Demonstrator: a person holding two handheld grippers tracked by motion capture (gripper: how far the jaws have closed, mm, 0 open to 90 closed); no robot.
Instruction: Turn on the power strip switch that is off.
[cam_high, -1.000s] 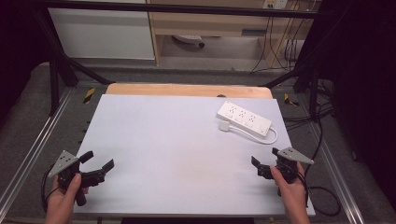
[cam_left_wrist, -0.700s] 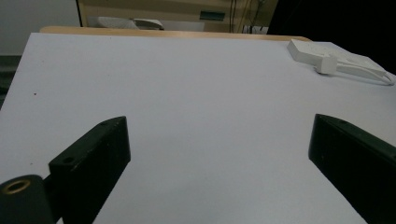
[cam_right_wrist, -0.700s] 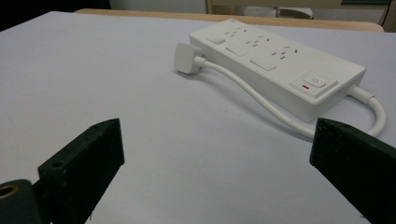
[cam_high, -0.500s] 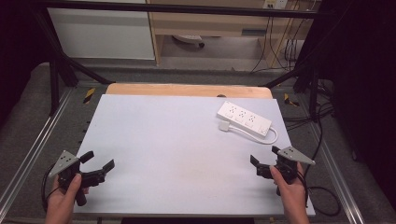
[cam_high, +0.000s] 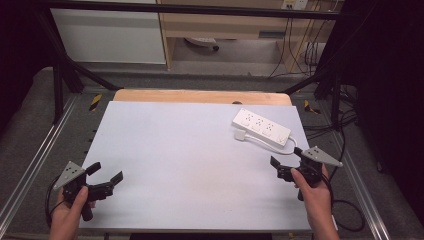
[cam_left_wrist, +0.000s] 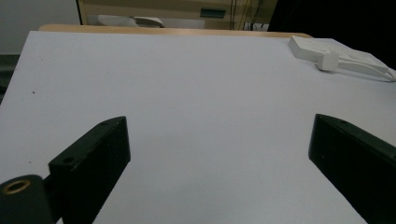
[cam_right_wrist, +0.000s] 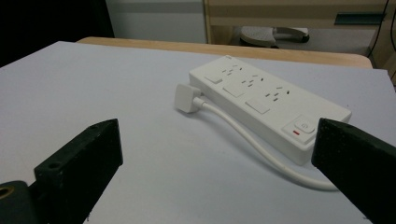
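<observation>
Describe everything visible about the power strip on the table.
The power strip is a white, plastic-looking bar lying flat at the table's far right, angled to its edges. Its top shows three socket groups in a row and a switch with a red mark at the end nearer the right gripper. Its white cable curves along the near side, ending in a white plug lying on the table by the strip. Neither gripper touches it.

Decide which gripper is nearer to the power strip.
Right. The right gripper hovers just in front of the power strip, jaws open toward it. The left gripper sits at the table's opposite near corner, far from it.
</observation>
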